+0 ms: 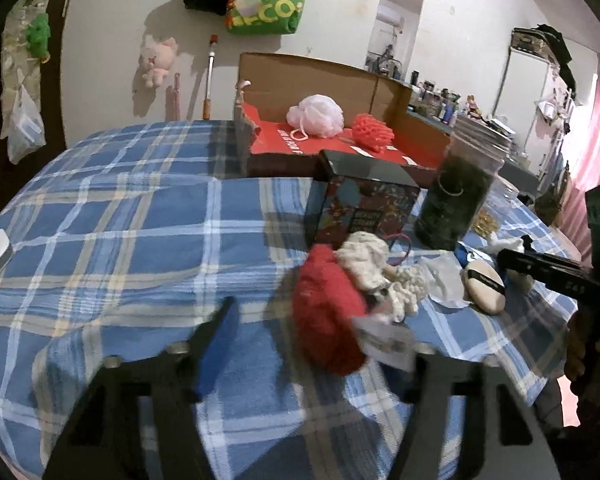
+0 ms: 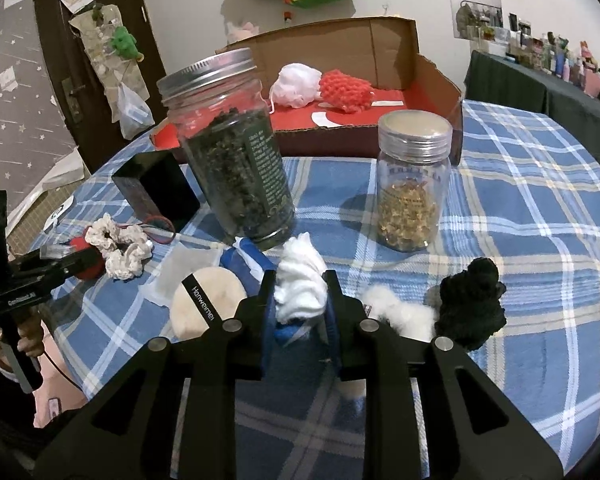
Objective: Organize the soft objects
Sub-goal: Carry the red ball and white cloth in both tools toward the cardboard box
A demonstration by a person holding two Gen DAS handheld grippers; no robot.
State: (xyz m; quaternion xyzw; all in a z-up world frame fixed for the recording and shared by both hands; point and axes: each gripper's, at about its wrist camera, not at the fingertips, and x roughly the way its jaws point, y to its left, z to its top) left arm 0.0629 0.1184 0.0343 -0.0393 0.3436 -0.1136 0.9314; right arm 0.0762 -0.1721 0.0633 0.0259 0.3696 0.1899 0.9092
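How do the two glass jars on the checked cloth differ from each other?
The tall jar is larger than the short jar. The tall jar holds dark green dried leaves and is filled most of the way; the short jar holds yellowish dried bits, filled about halfway. The tall jar has a shiny metal lid, while the short jar has a clear lid. Both stand upright, closed, in front of the cardboard box.

A table under a blue plaid cloth (image 2: pixel 520 184) carries an open cardboard box with a red floor (image 2: pixel 428 68). Two lidded glass jars (image 2: pixel 236 168), a black carton (image 2: pixel 156 188), cream crocheted scrunchies (image 2: pixel 120 248) and a black woolly piece (image 2: pixel 472 304) lie before it.
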